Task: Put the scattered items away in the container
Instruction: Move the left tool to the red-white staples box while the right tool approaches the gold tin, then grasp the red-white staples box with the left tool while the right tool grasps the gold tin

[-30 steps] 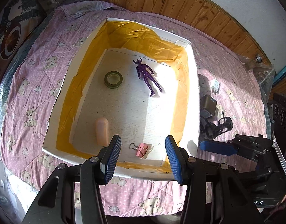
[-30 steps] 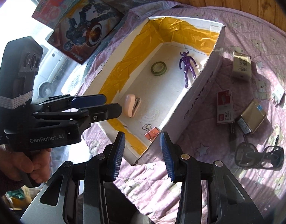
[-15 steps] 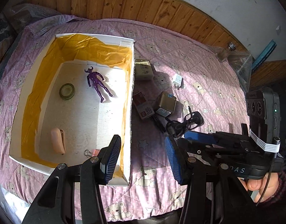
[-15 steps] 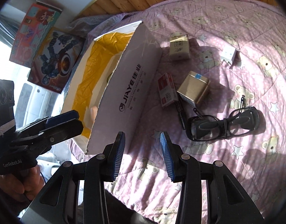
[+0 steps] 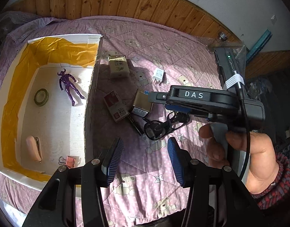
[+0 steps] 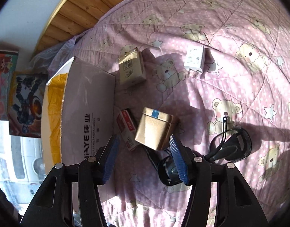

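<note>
Tongs of the right gripper [image 6: 145,157] stand wide and empty, their blue pads bracketing the near edge of the gold tin [image 6: 155,127], which lies on the pink quilt [image 6: 230,60] just outside the box wall. Step in hand, by judgement: approach for the next pick, the tin being the likely target; the next move calls for a short descent so that the pads straddle the tin's sides before closing, clear of the red-and-white packet [image 6: 127,130] touching the tin at 9 o'clock and of the black glasses [image 6: 230,147] at 3 o'clock. Left gripper [image 5: 145,160] is likewise wide and empty, hovering over bare quilt with the cardboard box [image 5: 91,87] at its 10 o'clock. Inside the box lie a purple figure [image 5: 69,85], a tape roll [image 5: 41,96], a pink stapler [image 5: 34,148] and a pink binder clip [image 5: 69,159]. Still scattered outside it are the beige packet [image 6: 131,68] at 11 o'clock from the tin and the white charger [image 6: 194,58] at 1 o'clock. Compared with one second earlier, both cameras have swung from the box interior toward the loose items, and the right gripper has drawn much nearer to the tin; the box contents are unchanged.
</note>
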Demonstrator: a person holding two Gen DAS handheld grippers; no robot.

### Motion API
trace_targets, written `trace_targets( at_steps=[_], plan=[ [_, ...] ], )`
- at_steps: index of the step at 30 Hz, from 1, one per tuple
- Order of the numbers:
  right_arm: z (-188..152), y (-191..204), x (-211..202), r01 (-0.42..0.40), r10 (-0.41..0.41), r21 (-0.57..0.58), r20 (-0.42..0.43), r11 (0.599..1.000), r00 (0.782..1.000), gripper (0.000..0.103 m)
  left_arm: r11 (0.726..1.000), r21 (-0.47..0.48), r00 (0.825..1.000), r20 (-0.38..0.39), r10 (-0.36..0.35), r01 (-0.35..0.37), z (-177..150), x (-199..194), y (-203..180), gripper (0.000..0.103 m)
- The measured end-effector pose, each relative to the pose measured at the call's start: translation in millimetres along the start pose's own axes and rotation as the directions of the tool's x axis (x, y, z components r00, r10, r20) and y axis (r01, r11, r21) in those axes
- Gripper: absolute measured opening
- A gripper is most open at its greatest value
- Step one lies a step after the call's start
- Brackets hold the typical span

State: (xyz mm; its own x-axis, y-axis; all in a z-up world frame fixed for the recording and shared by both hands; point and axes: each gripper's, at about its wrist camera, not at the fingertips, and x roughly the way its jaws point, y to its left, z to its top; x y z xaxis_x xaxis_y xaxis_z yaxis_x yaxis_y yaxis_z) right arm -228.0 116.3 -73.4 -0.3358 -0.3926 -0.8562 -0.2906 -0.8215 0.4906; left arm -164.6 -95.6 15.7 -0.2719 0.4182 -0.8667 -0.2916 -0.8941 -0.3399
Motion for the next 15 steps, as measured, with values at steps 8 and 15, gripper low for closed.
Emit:
trace_targets(
  at_steps=[8, 15],
  plan=[
    [17, -19, 43, 0.026, -0.027, -0.019, -0.087, 0.999, 0.996, 0.056, 0.999, -0.031, 1.0, 0.012, 0.019, -0.019, 23, 18, -4, 0.057],
    [18, -70, -2, 0.046, -0.048, 0.037, 0.032, 0.998, 0.998, 0.054, 0.999, -0.015, 0.999, -0.003, 0.043, -0.043, 47, 54, -25, 0.057]
  ],
)
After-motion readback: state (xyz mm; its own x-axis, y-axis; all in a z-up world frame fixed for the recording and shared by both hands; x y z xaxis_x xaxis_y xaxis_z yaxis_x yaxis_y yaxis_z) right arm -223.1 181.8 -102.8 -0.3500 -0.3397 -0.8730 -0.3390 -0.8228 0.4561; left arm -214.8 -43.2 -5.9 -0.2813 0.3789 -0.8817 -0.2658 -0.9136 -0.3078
